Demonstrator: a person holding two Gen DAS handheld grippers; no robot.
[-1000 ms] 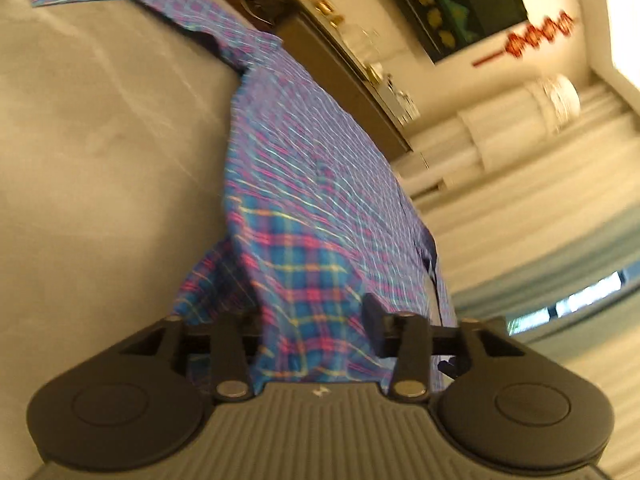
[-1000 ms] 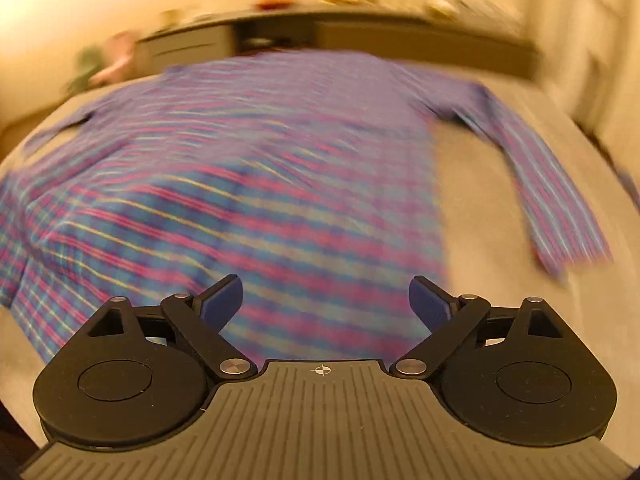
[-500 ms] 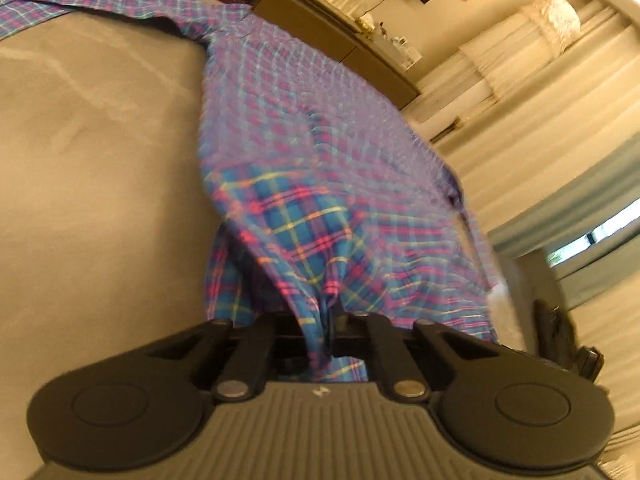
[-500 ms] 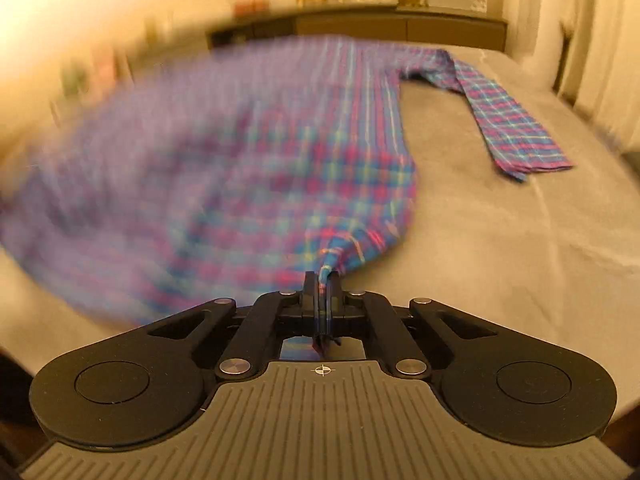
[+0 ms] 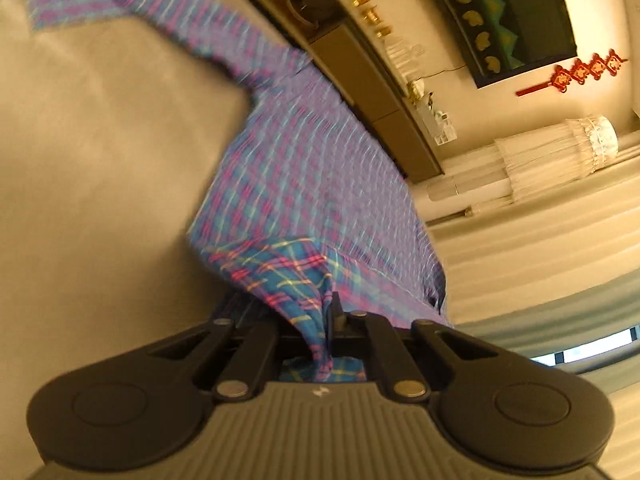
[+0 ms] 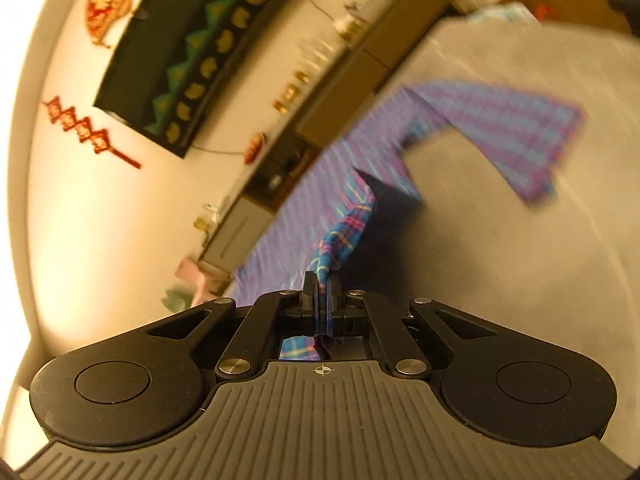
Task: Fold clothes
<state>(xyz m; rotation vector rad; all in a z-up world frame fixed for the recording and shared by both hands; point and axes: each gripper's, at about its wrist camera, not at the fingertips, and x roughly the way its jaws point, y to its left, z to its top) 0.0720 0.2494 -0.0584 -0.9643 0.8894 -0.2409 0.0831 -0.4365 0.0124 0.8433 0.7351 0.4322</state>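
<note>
A second ago both sets of jaws stood apart over the flat plaid shirt [image 5: 304, 184]; now each is clamped tight on a pinch of its hem. The left hand-held gripper [image 5: 330, 320] has a bunched fold of the blue-and-pink cloth squeezed between its fingers, with the shirt body stretching away ahead of it over the grey bench [image 5: 100, 160] and one sleeve [image 5: 120, 4] trailing far ahead to its left. The right hand-held gripper [image 6: 322, 288] likewise pinches a narrow ridge of the plaid shirt [image 6: 340, 224], and the cloth just ahead of it has come up off the bench [image 6: 520, 260], throwing a dark shadow beside it, while the other sleeve [image 6: 516, 136] lies flat ahead to its right. Both views have rolled hard since the grasp. My reading: the hem is secured at two corners and the fold itself has begun, probably carrying the bottom edge up toward the collar.
</note>
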